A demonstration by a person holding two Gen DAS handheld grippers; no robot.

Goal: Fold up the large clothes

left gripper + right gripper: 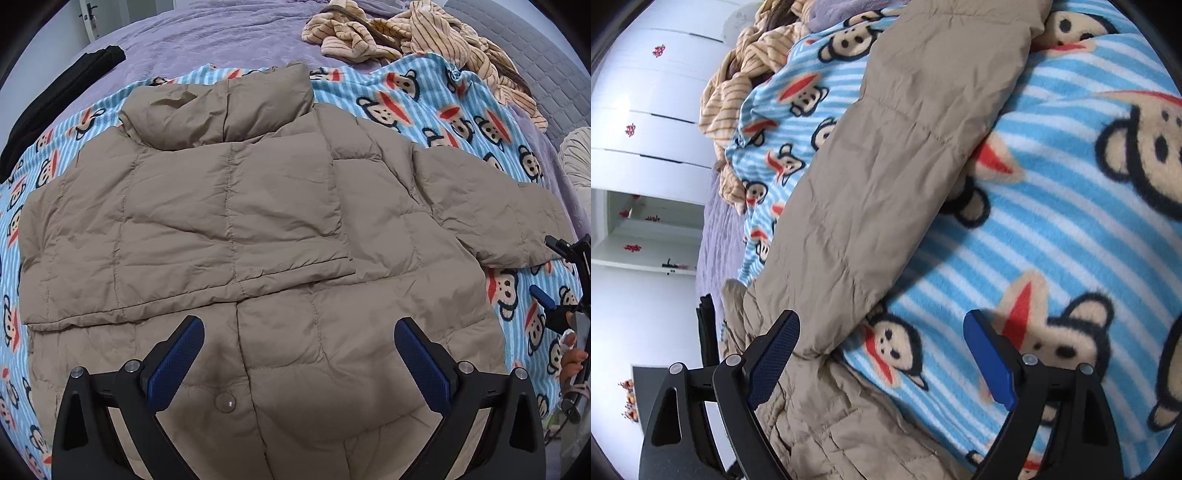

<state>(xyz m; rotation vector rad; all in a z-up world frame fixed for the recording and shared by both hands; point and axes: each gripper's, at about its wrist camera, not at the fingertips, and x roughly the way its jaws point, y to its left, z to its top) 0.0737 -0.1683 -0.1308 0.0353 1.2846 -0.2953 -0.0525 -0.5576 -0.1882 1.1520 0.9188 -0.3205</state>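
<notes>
From my left wrist camera, the left gripper (pixel 299 341) hangs with jaws apart over the near hem of the tan quilted puffer jacket (pixel 236 206), spread on the blue striped monkey-print fleece blanket (pixel 424 96); one sleeve lies folded across its chest. From the right wrist camera, my right gripper (pixel 882 341) is spread wide beside the outstretched sleeve (pixel 886 155). I suspect the slick, puffy fabric could slip from a shallow pinch. The cuff is hard to make out.

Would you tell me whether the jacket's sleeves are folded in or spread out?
One each: the left sleeve lies folded across the tan jacket; the right sleeve is spread out on the monkey blanket.
</notes>
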